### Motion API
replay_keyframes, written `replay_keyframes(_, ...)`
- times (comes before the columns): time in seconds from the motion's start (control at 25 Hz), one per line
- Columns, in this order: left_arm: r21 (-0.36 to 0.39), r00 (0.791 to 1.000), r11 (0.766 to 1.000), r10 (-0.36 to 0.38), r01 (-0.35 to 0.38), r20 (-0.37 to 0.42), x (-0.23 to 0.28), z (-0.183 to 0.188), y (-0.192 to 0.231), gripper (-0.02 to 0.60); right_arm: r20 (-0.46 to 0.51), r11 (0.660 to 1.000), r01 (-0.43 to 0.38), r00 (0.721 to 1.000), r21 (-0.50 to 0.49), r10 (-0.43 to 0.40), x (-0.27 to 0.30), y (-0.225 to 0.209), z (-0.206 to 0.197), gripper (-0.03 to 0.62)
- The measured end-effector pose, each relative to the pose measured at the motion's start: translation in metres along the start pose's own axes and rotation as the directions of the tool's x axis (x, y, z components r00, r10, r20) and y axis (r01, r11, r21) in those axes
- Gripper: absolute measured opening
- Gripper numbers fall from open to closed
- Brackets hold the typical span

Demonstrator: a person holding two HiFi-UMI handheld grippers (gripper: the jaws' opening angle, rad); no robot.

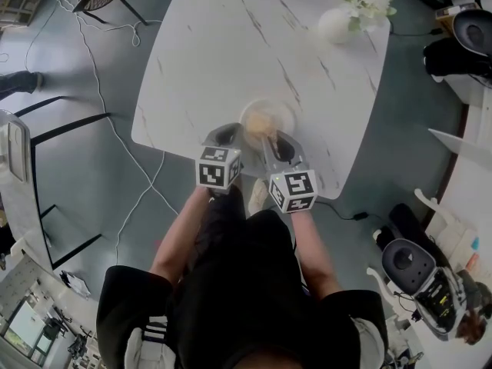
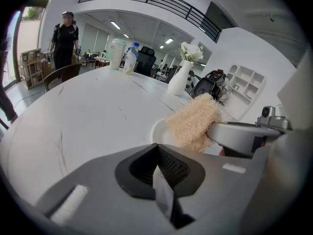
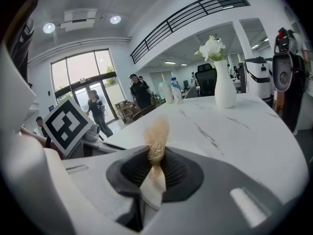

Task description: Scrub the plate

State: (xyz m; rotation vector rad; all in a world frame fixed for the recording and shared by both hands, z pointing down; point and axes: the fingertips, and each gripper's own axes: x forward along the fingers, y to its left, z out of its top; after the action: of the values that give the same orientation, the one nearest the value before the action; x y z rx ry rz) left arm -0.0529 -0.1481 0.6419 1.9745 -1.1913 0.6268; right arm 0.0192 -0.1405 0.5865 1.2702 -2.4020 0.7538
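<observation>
The pale round plate (image 1: 286,111) sits near the close edge of the white, grey-veined marble tabletop (image 1: 231,44), directly in front of the person, where both tools can reach it. Over its middle is the tan, fibrous scrubbing sponge (image 1: 260,123). It is clamped by one end in the fingers of the right gripper (image 1: 270,138), so the bushy end faces the dish, and I'd say it is set for rubbing. The left gripper (image 1: 231,134) is at the plate's left rim with its fingers shut tight together. That looks like bracing, since a plate could skid on stone this smooth, but from here I can't tell whether they actually nip the rim.

The rest of the tabletop is mostly bare. A white vase of white flowers (image 1: 336,23) stands at a far corner, well apart from the work, and a pale cup (image 2: 117,54) and a bottle (image 2: 130,60) stand at the far side. A white cable (image 1: 115,133) trails over the grey floor beside the table. Beyond a dark chair (image 2: 61,75) is an open office, where a person in black (image 2: 64,38) stands
</observation>
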Motion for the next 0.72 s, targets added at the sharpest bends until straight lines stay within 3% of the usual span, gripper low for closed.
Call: replay_keyframes(0.72,0.011,1.000,1.000,-0.011,0.011,-0.012,0.003,-0.005,-0.002,0.006,-0.044,0.999,0.024,0.999,0.035,-0.023,0.002,-0.007,-0.022,0.055)
